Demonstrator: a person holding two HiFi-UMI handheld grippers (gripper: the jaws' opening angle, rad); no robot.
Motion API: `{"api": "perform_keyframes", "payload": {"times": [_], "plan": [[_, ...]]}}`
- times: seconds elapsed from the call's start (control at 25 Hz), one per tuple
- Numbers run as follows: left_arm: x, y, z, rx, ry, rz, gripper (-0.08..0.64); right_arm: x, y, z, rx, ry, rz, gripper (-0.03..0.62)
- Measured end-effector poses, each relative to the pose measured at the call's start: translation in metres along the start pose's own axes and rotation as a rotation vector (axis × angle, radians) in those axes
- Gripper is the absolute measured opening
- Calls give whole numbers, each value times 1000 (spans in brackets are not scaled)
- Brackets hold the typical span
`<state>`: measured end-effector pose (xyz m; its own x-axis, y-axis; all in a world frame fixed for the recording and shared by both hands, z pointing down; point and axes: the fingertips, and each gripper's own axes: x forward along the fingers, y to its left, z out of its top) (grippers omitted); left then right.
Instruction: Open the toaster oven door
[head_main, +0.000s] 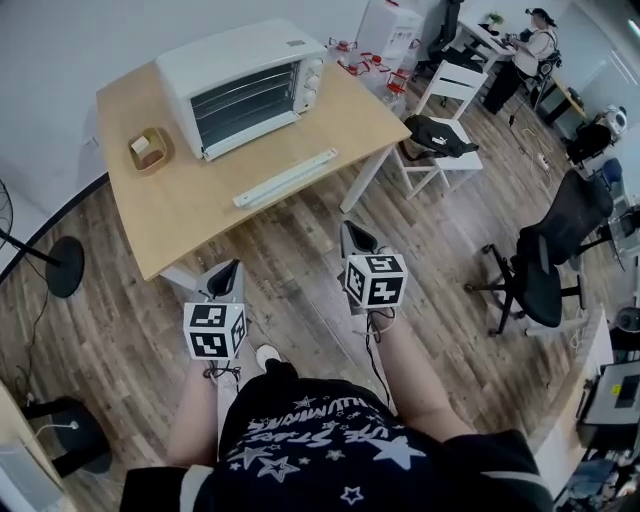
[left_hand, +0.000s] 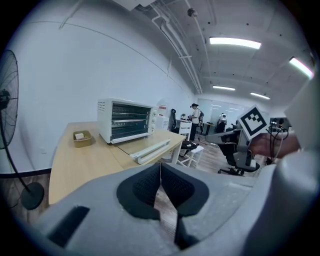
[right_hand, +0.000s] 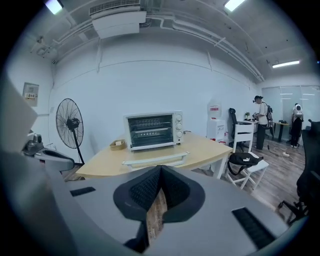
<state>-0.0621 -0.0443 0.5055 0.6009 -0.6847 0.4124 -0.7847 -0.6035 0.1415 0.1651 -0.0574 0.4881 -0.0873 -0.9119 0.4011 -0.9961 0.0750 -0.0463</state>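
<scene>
The white toaster oven stands at the back of the wooden table. Its glass door hangs folded down flat, the long white handle lying out toward the table's front edge, and the racks inside show. The oven and handle appear in the left gripper view, and the oven and handle in the right gripper view. My left gripper and right gripper hover over the floor short of the table. Both are shut and hold nothing.
A small wooden tray sits left of the oven. A white chair with a black bag stands right of the table, a black office chair further right. A fan base is at left. A person stands far back.
</scene>
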Motion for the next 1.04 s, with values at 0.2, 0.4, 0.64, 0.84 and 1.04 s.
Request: {"api": "perform_keyframes", "payload": {"times": [0.2, 0.4, 0.64, 0.84, 1.04], "plan": [[-11, -37, -5, 17, -4, -3, 21, -37, -11, -15, -2, 11, 9, 2], [-33, -74, -16, 29, -1, -7, 21, -79, -18, -28, -4, 12, 20, 2], [-61, -110, -29, 39, -5, 1, 21, -121, -17, -35, -14, 0, 45, 2], [-88, -127, -43, 34, -12, 24, 21, -148, -7, -45, -26, -4, 78, 2], [-110, -138, -59, 21, -17, 44, 21, -171, 6, -55, -38, -19, 98, 2]]}}
